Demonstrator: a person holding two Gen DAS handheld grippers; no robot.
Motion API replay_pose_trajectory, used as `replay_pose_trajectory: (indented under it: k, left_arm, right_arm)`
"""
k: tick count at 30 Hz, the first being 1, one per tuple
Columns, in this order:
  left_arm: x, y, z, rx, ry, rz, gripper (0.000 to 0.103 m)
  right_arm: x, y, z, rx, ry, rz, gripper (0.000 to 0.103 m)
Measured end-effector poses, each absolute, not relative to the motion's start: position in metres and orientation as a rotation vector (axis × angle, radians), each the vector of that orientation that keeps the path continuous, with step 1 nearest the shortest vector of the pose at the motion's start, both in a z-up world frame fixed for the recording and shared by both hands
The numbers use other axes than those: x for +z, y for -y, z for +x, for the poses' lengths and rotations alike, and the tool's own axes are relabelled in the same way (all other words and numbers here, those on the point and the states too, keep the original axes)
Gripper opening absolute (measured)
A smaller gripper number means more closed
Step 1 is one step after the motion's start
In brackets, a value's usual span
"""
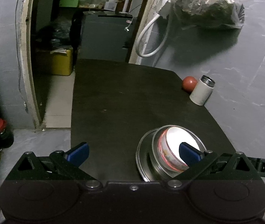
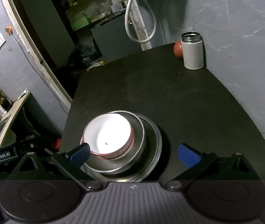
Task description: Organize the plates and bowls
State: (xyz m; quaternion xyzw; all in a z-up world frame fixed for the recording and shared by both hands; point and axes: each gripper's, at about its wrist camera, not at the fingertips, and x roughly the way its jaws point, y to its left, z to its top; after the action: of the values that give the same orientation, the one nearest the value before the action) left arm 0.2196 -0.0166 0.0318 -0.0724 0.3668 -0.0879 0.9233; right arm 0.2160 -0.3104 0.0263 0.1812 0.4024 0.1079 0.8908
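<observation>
On the black table [image 1: 113, 102] stands a stack: a steel plate [image 1: 141, 160] at the bottom, a steel bowl [image 1: 155, 149] on it, and a white bowl with a red rim [image 1: 177, 136] inside that. My left gripper [image 1: 133, 154] is open, and its right fingertip overlaps the white bowl in view. In the right wrist view the white bowl [image 2: 108, 132], the steel bowl [image 2: 139, 147] and the steel plate [image 2: 155, 145] sit just ahead. My right gripper [image 2: 134, 155] is open around the stack's near side, with its left pad [image 2: 80, 154] at the white bowl's rim.
A white flask with an open steel mouth [image 2: 192, 54] and a red ball [image 2: 178, 49] stand at the table's far right corner, by the grey wall. The table's left edge drops to the floor, beside a doorway. A white hose [image 1: 151, 37] and a plastic bag [image 1: 207, 3] hang on the wall.
</observation>
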Motion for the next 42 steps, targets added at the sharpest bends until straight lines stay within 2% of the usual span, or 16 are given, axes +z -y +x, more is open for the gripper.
replay_pose_trajectory:
  k: [42]
  left_arm:
    - [0.036,-0.020,0.151,-0.267,-0.748,-0.120,0.102]
  right_arm:
    - [0.036,0.274,0.123,0.153,-0.804,0.379,0.103]
